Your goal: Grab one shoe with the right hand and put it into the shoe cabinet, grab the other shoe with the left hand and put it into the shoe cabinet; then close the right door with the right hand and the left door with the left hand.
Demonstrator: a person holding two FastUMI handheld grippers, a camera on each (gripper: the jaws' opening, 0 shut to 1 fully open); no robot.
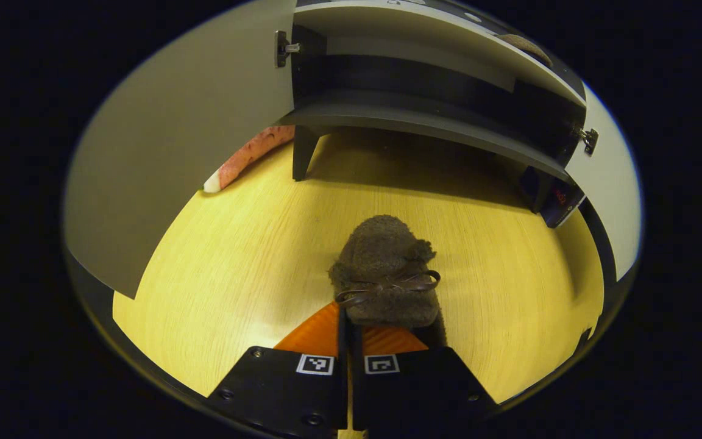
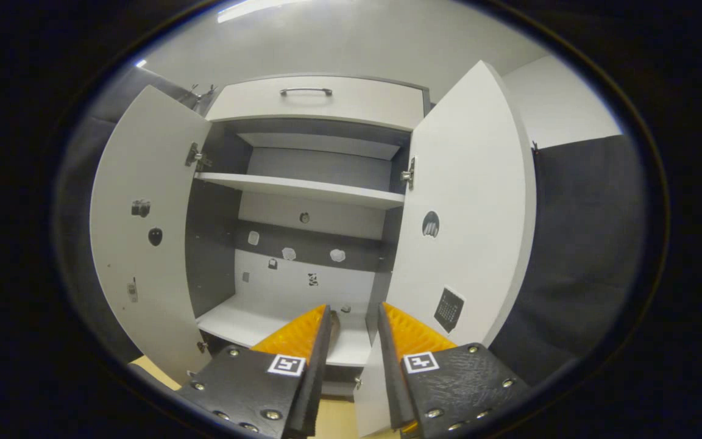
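Left gripper: fingers pressed together, pinching the heel edge of a brown fuzzy shoe on the wooden floor. Right gripper: fingers spread, holding nothing. Beyond: shoe cabinet, left door and right door open.

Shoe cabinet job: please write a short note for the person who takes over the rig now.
Left gripper: shut on the brown fuzzy shoe, above the wooden floor before the shoe cabinet.
Right gripper: open, holding nothing, facing the cabinet.
Left door and right door stand open.
Done: second shoe grabbed.
Left: place it inside, then close the right door, then the left. The first shoe's place I cannot confirm.
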